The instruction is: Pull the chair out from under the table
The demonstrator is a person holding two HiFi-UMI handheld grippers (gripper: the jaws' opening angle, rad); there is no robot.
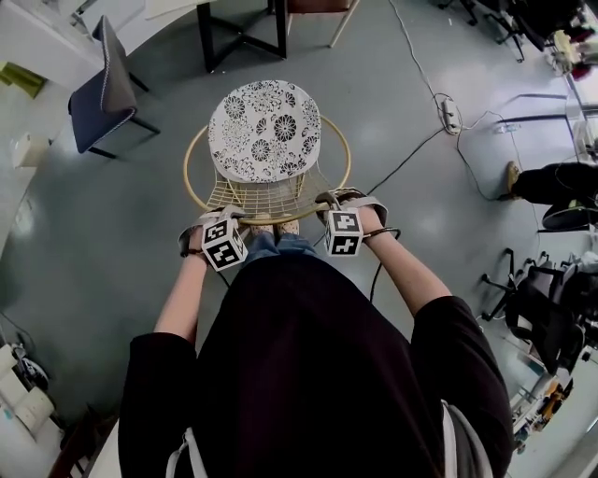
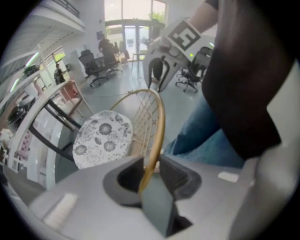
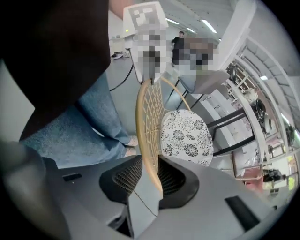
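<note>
Bright light is being cast by windows (image 2: 136,11) and ceiling strips (image 3: 208,27); edges are being warped, the left gripper (image 2: 151,165) blurred.

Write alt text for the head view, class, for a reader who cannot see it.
From above, a person in black holds the left gripper and right gripper at the gold back rim of a wire chair with a floral cushion. The chair stands on grey floor, with black table legs beyond it.

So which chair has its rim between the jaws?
The gold wire chair with the floral cushion: its rim runs between the jaws of left gripper and right gripper. The dark blue chair stands apart.
</note>
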